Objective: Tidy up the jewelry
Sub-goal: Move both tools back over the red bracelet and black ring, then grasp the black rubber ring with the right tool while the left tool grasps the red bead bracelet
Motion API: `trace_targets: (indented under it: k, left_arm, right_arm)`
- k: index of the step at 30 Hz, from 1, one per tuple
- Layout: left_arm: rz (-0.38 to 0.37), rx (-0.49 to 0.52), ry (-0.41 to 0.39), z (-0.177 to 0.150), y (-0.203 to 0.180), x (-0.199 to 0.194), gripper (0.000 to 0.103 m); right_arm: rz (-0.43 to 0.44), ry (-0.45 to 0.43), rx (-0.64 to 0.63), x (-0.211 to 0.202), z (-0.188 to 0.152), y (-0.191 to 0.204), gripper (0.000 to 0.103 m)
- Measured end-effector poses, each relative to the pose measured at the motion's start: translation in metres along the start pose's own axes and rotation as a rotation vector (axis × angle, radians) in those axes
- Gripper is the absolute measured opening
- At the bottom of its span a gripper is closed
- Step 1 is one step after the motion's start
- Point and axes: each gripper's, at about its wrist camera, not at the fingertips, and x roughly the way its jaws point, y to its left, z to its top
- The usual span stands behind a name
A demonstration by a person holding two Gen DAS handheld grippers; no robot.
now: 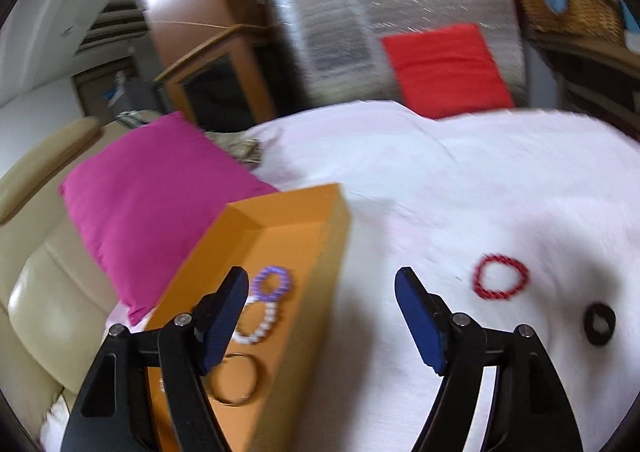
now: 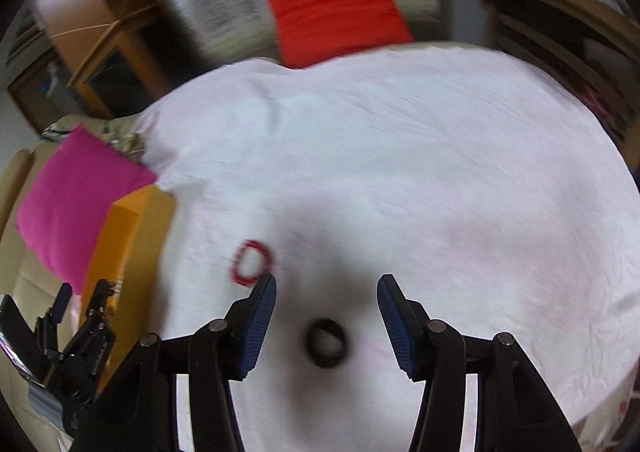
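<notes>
White cloth (image 2: pixel 400 155) covers surface | magenta cushion (image 1: pixel 152 187) left | red cushion (image 1: pixel 444 67) behind

A white sheet (image 2: pixel 400 155) covers the broad work surface. Beside it stands a cream leather sofa (image 1: pixel 44 292) with a magenta cushion (image 1: pixel 152 203). Beyond lie a red cushion (image 1: pixel 448 67) on silvery quilted padding (image 1: pixel 360 11), a wooden cabinet (image 1: pixel 216 87), and what seems a wicker basket (image 1: pixel 576 7).

From our left gripper's camera we look steeply down over the white cloth's (image 1: pixel 460 179) left edge; our right one looks down nearer its middle. Both share the red bracelet (image 1: pixel 501 276) and black ring (image 2: pixel 327 342).
</notes>
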Motion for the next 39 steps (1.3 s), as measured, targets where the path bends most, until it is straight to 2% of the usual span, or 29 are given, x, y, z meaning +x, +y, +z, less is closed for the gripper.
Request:
trace_targets:
  k: [3,6,12,23,29,32,34,37,38,39]
  left_arm:
    - [-0.022,0.043,0.028,-0.001,-0.019,0.004,0.076]
    - [-0.039,0.044,0.049,-0.001,-0.027,0.008,0.076]
    - [-0.065,0.044,0.090,-0.001,-0.034,0.023,0.076]
    - [-0.088,0.043,0.191,-0.004,-0.034,0.059,0.076]
    - [-0.138,0.058,0.183,0.001,-0.046,0.064,0.076]
    - [-0.166,0.056,0.188,0.003,-0.055,0.064,0.076]
    - [-0.171,0.064,0.187,0.004,-0.062,0.065,0.076]
    - [-0.173,0.076,0.192,0.005,-0.070,0.066,0.076]
    - [-0.176,0.078,0.194,0.006,-0.071,0.066,0.076]
    - [-0.177,0.079,0.197,0.006,-0.072,0.067,0.076]
  right_arm:
    - [-0.020,0.028,0.016,0.009,-0.007,-0.019,0.057]
    - [-0.028,0.044,0.010,0.018,-0.012,-0.025,0.057]
    - [0.005,0.034,0.000,0.028,-0.019,-0.038,0.057]
    - [0.179,0.051,0.076,0.061,-0.013,-0.061,0.057]
    - [0.261,0.137,0.043,0.075,-0.017,-0.049,0.057]
    - [0.240,0.179,-0.023,0.083,-0.026,-0.034,0.057]
    - [0.210,0.163,-0.075,0.083,-0.028,-0.024,0.057]
    - [0.183,0.152,-0.105,0.087,-0.032,-0.015,0.047]
    - [0.177,0.157,-0.131,0.088,-0.035,-0.009,0.038]
    - [0.173,0.161,-0.162,0.089,-0.037,-0.003,0.034]
